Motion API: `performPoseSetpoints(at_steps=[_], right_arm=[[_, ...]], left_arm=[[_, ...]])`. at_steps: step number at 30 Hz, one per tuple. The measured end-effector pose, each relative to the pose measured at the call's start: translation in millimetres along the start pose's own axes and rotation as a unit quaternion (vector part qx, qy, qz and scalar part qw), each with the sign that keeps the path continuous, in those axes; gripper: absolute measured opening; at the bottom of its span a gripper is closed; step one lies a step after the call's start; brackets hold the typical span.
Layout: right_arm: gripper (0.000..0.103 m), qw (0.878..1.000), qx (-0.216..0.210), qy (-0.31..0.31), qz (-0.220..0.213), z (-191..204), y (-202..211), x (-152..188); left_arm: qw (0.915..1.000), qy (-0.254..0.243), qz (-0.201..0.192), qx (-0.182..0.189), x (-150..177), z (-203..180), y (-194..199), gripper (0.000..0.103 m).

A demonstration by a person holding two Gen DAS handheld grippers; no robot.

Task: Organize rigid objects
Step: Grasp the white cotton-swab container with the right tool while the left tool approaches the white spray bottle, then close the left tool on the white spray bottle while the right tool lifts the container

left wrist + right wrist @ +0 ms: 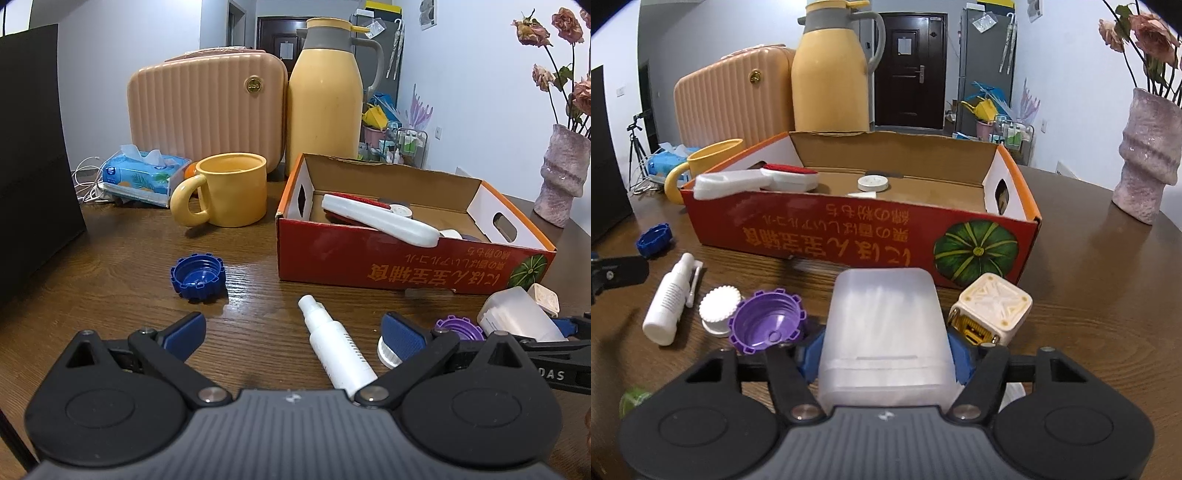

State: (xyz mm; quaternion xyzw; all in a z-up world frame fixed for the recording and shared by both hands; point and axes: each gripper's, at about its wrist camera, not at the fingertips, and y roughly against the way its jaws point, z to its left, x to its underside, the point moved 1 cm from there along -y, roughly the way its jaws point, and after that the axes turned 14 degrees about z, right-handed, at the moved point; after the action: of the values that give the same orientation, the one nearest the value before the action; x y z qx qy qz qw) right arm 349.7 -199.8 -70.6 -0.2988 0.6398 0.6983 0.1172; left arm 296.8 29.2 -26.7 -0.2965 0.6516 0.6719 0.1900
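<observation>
Left wrist view: left tool (293,332), jaws wide apart, nothing between the pads, low over the brown tabletop (110,295). White spray bottle (338,349) lies just ahead; blue cap (197,275) further left; red cardboard box (406,258) holds a white brush (380,219).

Right wrist view: right tool (884,350), blue pads pressed against both sides of a frosted plastic case (884,325), which sits in front of the box. Purple cap (766,319) to its left, cream cube (991,308) to its right.

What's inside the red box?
In the red box lie a white-handled brush with a red pad and a round white lid. The front wall hides the floor nearest it, so more may be there.
</observation>
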Motion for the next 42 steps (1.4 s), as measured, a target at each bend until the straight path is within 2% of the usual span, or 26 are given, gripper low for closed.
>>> performPoseSetpoints(at_steps=[7, 18, 31, 42], right_arm=[[0.065, 1.0, -0.005, -0.012, -0.015, -2, 1, 4], [0.065, 0.994, -0.013, -0.04, -0.096, -8, 36, 8], [0.065, 0.991, -0.012, -0.043, -0.125, -9, 51, 11], [0.065, 0.991, -0.012, -0.041, -0.128, -7, 53, 12]], left_arm=[[1.0, -0.003, 0.002, -0.001, 0, -2, -2, 0.103], [1.0, -0.004, 0.006, -0.003, 1, -4, -6, 0.103], [0.9988, -0.029, 0.027, -0.029, 4, -17, -25, 0.103], [0.9972, -0.045, 0.046, -0.038, 7, -25, -40, 0.078]])
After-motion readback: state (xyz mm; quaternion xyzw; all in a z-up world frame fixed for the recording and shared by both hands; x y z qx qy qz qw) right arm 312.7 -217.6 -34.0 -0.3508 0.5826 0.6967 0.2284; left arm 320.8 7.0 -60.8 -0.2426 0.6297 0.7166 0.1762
